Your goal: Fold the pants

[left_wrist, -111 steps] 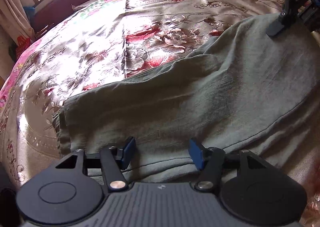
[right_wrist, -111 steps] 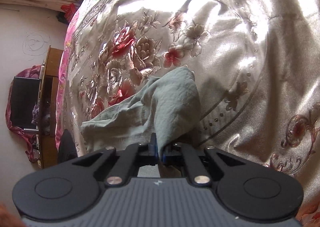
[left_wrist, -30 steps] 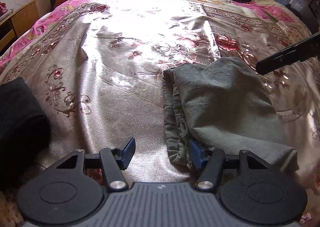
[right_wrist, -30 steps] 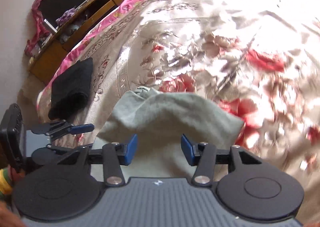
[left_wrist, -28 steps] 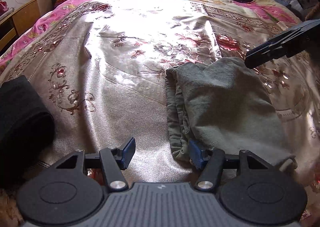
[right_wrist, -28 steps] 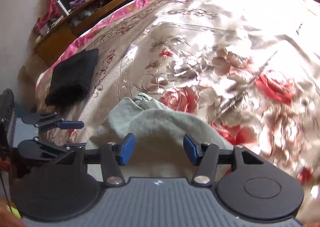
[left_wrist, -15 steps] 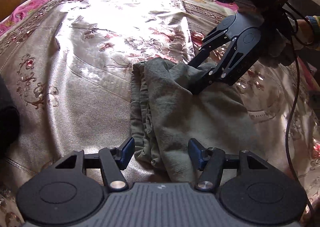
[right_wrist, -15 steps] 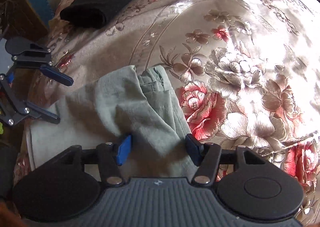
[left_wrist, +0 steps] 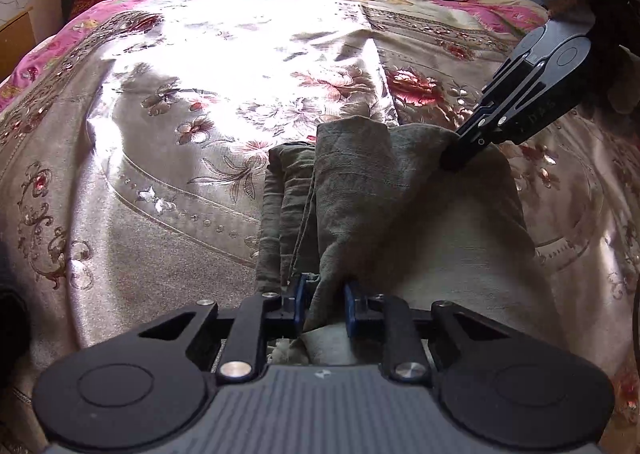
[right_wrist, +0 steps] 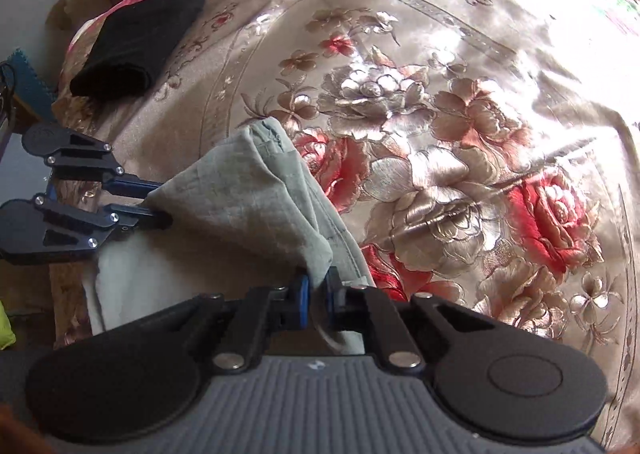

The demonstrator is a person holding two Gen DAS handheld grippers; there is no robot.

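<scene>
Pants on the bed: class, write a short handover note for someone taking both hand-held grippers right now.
Left hand-held gripper: shut on the near corner of the grey-green pants.
Right hand-held gripper: shut on the far corner of the same edge.
Pants lie partly folded on the floral bedspread; a folded black garment sits apart near the bed edge.
Done: both corners gripped, top layer raised.
Left: probably carry this edge over, lay it flat, release.

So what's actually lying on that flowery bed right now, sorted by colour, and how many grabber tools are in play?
Grey-green pants: 1
Black folded cloth: 1
Grabbers: 2, left gripper and right gripper, each pinching the pants
Total: 4
</scene>
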